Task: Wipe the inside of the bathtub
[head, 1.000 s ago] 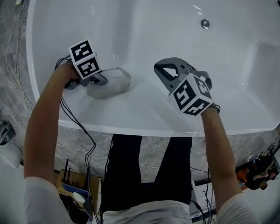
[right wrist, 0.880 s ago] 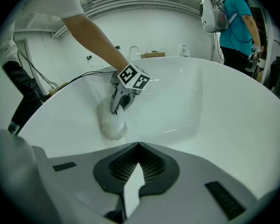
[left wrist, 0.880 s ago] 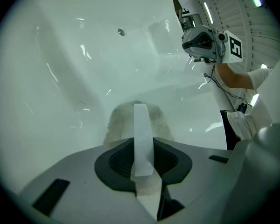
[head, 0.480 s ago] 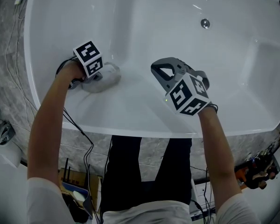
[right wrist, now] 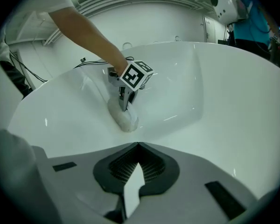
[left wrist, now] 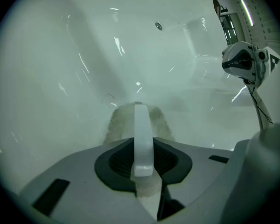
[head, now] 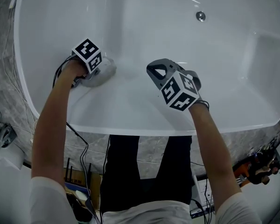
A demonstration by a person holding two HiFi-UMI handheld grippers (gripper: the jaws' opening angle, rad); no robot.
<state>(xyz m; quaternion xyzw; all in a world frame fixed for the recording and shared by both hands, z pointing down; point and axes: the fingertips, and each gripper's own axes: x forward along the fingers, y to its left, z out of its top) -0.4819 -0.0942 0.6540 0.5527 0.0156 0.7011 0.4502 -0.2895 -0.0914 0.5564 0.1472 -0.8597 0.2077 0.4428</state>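
The smooth white bathtub (head: 144,22) is open across its floor and far wall, broken only by a small round metal drain fitting (head: 201,16) and a stepped moulded ledge (head: 266,55) on the right. The left gripper (head: 94,73), jaws clamped on a crumpled pale grey cloth (head: 105,70), blocks the left wall (thin black cables (head: 87,157) trail behind it). The right gripper (head: 157,71) hangs over the near slope, with bare tub between the two.

The left gripper (head: 100,73) and right gripper (head: 157,72) share one build — grey plastic shell, dark ribbed recess (right wrist: 136,169) around pale white fingers (left wrist: 142,129), and a white cube (head: 178,91) with black square markers. Thin black cables (head: 77,135) trail from behind the left gripper's cube. The person wears short white sleeves (head: 39,195) and dark trousers (head: 149,171).
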